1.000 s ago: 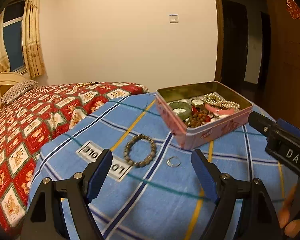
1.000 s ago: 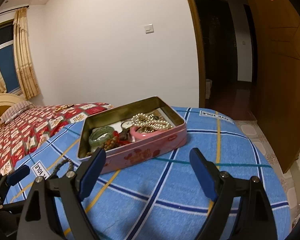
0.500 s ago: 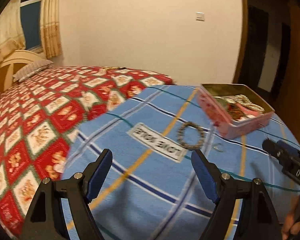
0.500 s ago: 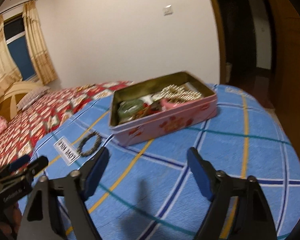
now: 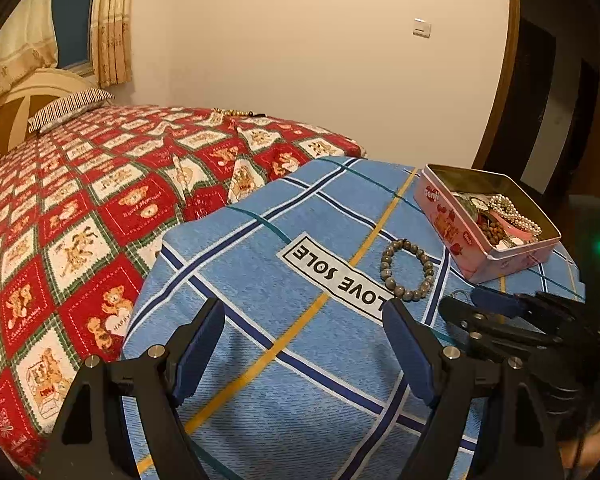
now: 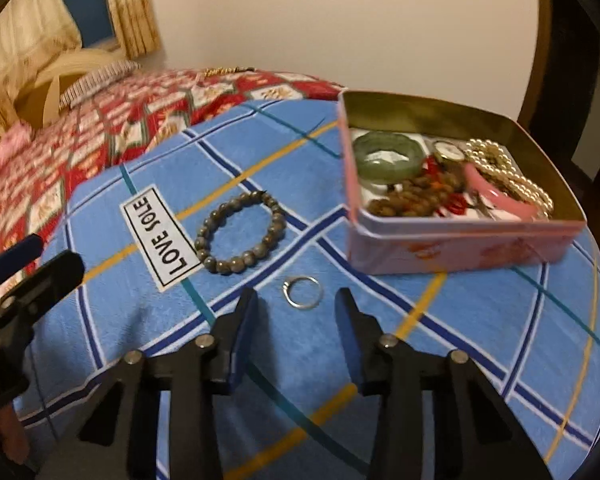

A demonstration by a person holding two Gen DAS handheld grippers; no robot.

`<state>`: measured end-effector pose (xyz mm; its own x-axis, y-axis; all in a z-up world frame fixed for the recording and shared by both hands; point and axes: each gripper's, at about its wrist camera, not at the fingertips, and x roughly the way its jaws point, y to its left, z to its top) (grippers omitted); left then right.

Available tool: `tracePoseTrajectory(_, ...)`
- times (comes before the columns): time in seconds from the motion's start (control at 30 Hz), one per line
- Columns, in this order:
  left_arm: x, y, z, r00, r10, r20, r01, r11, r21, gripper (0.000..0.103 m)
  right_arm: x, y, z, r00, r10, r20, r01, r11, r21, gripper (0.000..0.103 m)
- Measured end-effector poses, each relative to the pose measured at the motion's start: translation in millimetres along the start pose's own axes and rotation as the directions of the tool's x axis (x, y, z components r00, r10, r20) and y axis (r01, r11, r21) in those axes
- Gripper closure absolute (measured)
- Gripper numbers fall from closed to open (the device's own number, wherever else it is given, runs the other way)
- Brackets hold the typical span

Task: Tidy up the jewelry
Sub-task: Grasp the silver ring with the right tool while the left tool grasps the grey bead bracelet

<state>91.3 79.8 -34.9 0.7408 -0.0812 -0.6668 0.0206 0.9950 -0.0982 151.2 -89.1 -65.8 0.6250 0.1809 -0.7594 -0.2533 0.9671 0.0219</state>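
A silver ring (image 6: 302,291) lies on the blue plaid cloth (image 6: 480,320), just ahead of my right gripper (image 6: 296,308), which is partly open around empty air. A grey bead bracelet (image 6: 240,232) lies left of the ring; it also shows in the left wrist view (image 5: 407,269). A pink tin (image 6: 452,236) holds a green bangle (image 6: 388,156), pearls (image 6: 508,176) and brown beads. My left gripper (image 5: 304,344) is open and empty, over the cloth left of the bracelet. The right gripper shows in the left wrist view (image 5: 472,304).
A "LOVE SOLE" label (image 6: 160,236) is on the cloth beside the bracelet. A red patterned bedspread (image 5: 80,208) lies to the left, with a striped pillow (image 5: 68,108) and headboard behind. A wall and dark doorway (image 5: 556,92) stand beyond the tin.
My right gripper swung left and down to just behind the ring, and its jaws narrowed. My left gripper drew back to the left, away from the bracelet and tin.
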Motion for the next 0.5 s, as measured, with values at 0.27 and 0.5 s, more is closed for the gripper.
tracePoseTrajectory(0.27, 10.1, 3.8, 0.4, 0.998, -0.029, -0.051, 0.028, 0.999, -0.036, 0.022, -0.1, -3.4, 0.4, 1.000, -0.002, -0.002, 0.002, 1.000, -0.020, 0.078)
tracePoseTrajectory(0.5, 11.8, -0.5, 1.1, 0.998, -0.038, -0.059, 0.036, 0.999, -0.025, 0.022, -7.8, -11.0, -3.6, 0.998, 0.057, 0.017, -0.058, 0.998, 0.015, 0.079)
